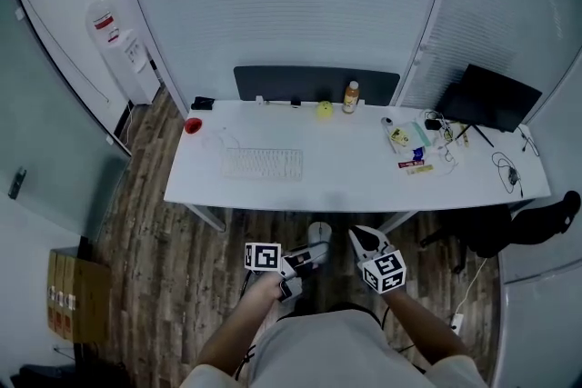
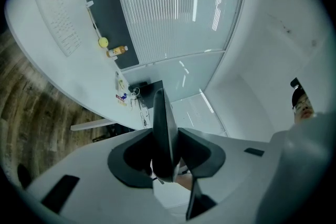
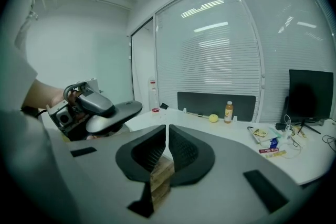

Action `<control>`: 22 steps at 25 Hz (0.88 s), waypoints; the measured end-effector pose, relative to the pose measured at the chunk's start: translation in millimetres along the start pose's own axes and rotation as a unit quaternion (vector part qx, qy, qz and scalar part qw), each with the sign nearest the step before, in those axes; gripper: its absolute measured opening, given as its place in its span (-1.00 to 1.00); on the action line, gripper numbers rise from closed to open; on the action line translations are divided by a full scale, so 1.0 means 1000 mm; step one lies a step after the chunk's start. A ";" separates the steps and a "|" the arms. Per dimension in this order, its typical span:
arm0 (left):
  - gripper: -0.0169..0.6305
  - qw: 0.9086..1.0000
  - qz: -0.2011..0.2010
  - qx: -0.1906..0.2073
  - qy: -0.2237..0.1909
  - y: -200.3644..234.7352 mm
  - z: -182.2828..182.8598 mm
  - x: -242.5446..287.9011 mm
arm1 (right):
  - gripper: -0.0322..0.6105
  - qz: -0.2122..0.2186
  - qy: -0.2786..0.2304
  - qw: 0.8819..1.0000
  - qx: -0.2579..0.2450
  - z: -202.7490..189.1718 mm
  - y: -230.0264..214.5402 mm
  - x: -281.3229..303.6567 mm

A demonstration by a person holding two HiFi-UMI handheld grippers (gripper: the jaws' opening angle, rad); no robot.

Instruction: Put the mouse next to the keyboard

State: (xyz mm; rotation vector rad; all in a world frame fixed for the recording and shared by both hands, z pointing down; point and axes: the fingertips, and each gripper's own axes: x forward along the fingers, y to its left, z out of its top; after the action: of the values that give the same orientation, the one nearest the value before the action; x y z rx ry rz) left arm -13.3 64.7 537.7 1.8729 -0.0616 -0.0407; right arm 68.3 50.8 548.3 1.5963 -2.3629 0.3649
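Most likely the mouse (image 1: 432,124): a small dark thing at the right end of the white counter (image 1: 346,182), among loose cables just beside the foot of the dark monitor (image 1: 491,97); too small to name with full certainty. Well apart from the keyboard (image 1: 262,164), placed toward the left part of the same counter, with bare surface on its right. Between the two, only a yellow ball (image 1: 325,110) and a bottle (image 1: 350,96) at the back edge, and some small packets (image 1: 405,141) nearer the mouse. Not yet touched by either claw. Left claw (image 2: 160,105) pressed together, nothing between. Right claw (image 3: 166,134) drawn to a thin slit, also empty. Both held in front of the body, well short of the counter edge, over the wooden floor (image 1: 182,259). Judged step: the approach, before any grasp. Next: to come up to the right end of the counter, to open one claw wide enough for the mouse body, probably the right as the nearer, to lower it without catching the cables, to close on the sides, then to carry the mouse left and set it just beside the keyboard. Worth checking on arrival for a cable attached to the mouse.
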 end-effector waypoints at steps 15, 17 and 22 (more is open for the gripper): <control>-0.50 1.000 -0.005 -0.025 -0.012 0.023 0.043 0.018 | -0.78 0.011 0.023 1.000 -0.004 0.000 -0.032 0.047; -0.50 1.000 0.003 -0.023 -0.012 0.030 0.050 0.022 | -0.78 0.019 0.028 0.999 -0.012 0.002 -0.039 0.056; -0.50 0.999 0.008 -0.031 -0.019 0.045 0.075 0.042 | -0.78 0.033 0.037 0.999 -0.013 0.006 -0.067 0.081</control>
State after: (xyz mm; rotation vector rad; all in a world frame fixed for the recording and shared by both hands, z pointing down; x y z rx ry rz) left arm 23.1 -23.0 558.0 1.8095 -0.0998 -0.0662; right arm 101.2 -46.0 575.4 1.4699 -2.3588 0.3981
